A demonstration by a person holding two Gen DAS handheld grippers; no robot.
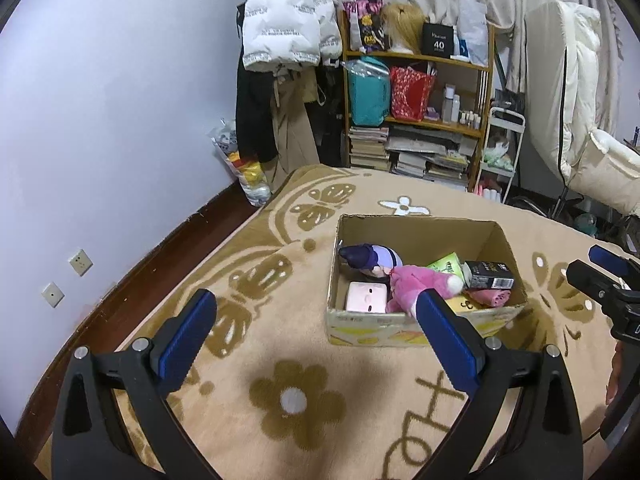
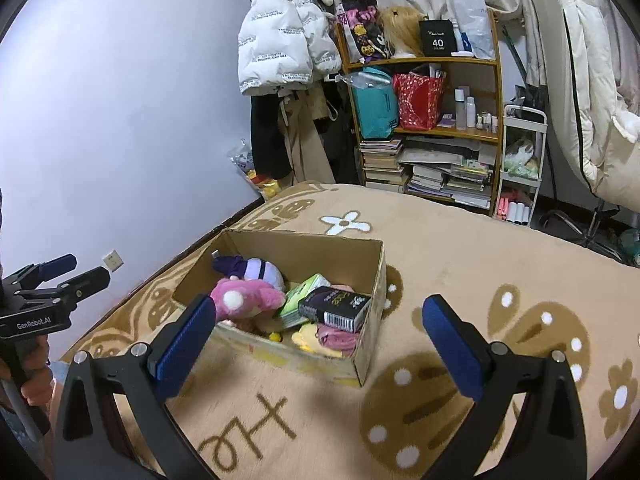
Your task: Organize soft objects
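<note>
Both the left gripper (image 1: 316, 312) and the right gripper (image 2: 320, 318) hover with fingers spread wide, empty, above the patterned blanket (image 1: 260, 364). The soft toys — a pink plush (image 1: 416, 284) and a purple doll (image 1: 370, 258) — lie inside the cardboard box (image 1: 420, 332), beside a black carton (image 1: 488, 274).

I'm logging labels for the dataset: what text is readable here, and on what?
"40": black box on the wooden shelf.
"GenRobot.AI": left gripper body.
Black carton in the cardboard box: print too blurred.
White puffer jacket: repeated lettering unreadable.
Beige blanket: woven characters, unclear.
</note>
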